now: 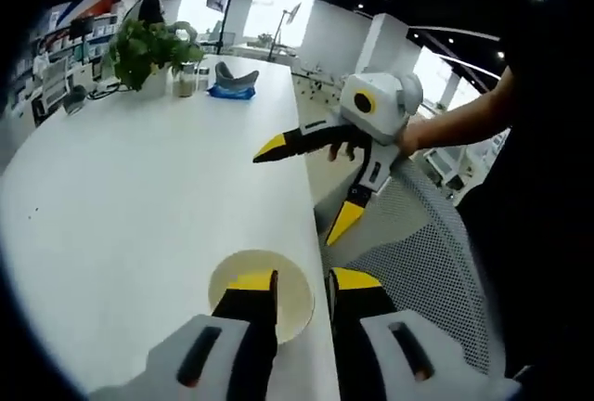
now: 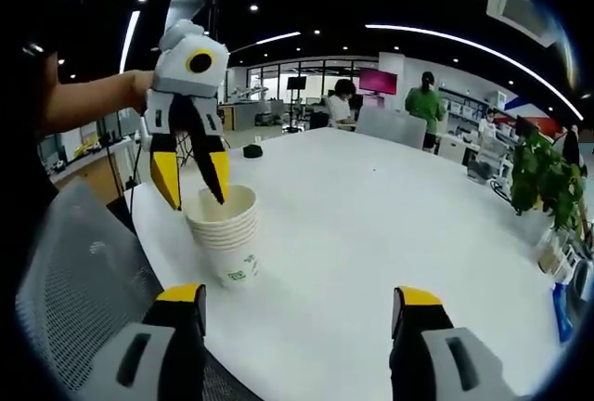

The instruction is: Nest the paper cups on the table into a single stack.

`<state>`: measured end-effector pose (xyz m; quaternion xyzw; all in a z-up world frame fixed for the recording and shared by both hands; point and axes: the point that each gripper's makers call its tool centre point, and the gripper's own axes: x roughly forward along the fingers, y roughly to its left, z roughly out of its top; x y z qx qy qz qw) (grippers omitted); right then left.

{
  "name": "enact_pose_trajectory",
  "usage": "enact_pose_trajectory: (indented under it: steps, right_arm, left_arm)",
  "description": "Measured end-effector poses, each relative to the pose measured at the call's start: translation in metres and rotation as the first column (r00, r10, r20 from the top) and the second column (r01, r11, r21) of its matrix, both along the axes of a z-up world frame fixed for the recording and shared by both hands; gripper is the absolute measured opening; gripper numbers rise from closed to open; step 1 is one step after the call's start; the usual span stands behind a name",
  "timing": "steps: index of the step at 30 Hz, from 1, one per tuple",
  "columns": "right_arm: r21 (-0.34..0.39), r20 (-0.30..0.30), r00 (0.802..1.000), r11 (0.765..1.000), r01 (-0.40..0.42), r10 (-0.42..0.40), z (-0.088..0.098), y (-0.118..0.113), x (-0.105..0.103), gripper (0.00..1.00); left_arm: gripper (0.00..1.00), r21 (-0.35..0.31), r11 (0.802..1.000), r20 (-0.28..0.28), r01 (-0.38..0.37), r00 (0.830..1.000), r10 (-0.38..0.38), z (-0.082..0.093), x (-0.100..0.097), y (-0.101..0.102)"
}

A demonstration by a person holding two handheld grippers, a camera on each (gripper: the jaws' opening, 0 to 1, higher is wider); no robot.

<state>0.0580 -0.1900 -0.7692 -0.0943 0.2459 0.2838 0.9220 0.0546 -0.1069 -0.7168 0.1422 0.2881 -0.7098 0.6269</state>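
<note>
1. The white table (image 2: 371, 225) is stretching out ahead of both claws, broad and round-edged, and it is carrying everything else.
2. A grey mesh chair (image 1: 422, 243) is sitting just off the table's edge, under the right gripper (image 1: 306, 187) in the left gripper view and beside the right gripper's own near jaw in its own view.
3. The right gripper is hanging in the air off the table's edge with its yellow-tipped jaws spread wide and nothing between them; in its own view (image 2: 297, 303) the jaws are standing far apart over bare tabletop.
4. The left gripper (image 2: 195, 187) is reaching down into the stack of paper cups (image 2: 225, 234), one jaw dipping inside the top cup's mouth and the other running down outside the wall, so it is pinching the rim between them. In its own view (image 1: 302, 280) the jaws are standing close together astride that rim.
5. The stack is standing upright near the table's edge, directly under the left gripper. The cups are cream-white, nested so that several rolled rims are showing one below another, and the lowest is bearing a small green print.
6. A potted plant (image 1: 148, 48) and a blue packet (image 1: 230, 92) are sitting at the far end of the table, well beyond the left gripper.
</note>
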Motion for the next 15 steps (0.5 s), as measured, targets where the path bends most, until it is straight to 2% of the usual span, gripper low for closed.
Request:
enact_pose_trajectory:
  steps: [1, 3, 5, 6, 11, 15]
  right_arm:
    - [0.000, 0.001, 1.000, 1.000, -0.002, 0.002, 0.001, 0.001, 0.000, 0.83]
    - [0.000, 0.002, 1.000, 1.000, -0.003, 0.003, 0.001, 0.001, 0.000, 0.83]
    - [0.005, 0.000, 1.000, 1.000, -0.010, 0.010, 0.001, 0.002, -0.001, 0.84]
    - [0.008, -0.002, 1.000, 1.000, -0.015, 0.015, 0.001, 0.003, -0.001, 0.84]
    - [0.015, -0.019, 0.998, 0.999, -0.053, 0.053, -0.002, 0.008, -0.004, 0.85]
    - [0.017, -0.039, 0.997, 0.997, -0.071, 0.072, -0.004, 0.010, -0.005, 0.87]
  left_arm:
    - [0.24, -0.016, 1.000, 0.014, -0.015, 1.000, 0.015, 0.003, 0.003, -0.001]
    - [0.29, -0.048, 0.999, 0.085, -0.024, 0.996, 0.028, 0.003, 0.014, 0.001]
    - [0.36, -0.046, 0.999, 0.179, -0.023, 0.983, 0.031, 0.002, 0.020, 0.007]
    - [0.38, -0.050, 0.998, 0.203, -0.028, 0.979, 0.038, 0.000, 0.021, 0.009]
    - [0.51, -0.123, 0.987, 0.208, -0.106, 0.970, 0.130, 0.005, 0.023, 0.022]
    - [0.61, -0.150, 0.968, 0.209, -0.200, 0.951, 0.228, 0.004, 0.029, 0.038]
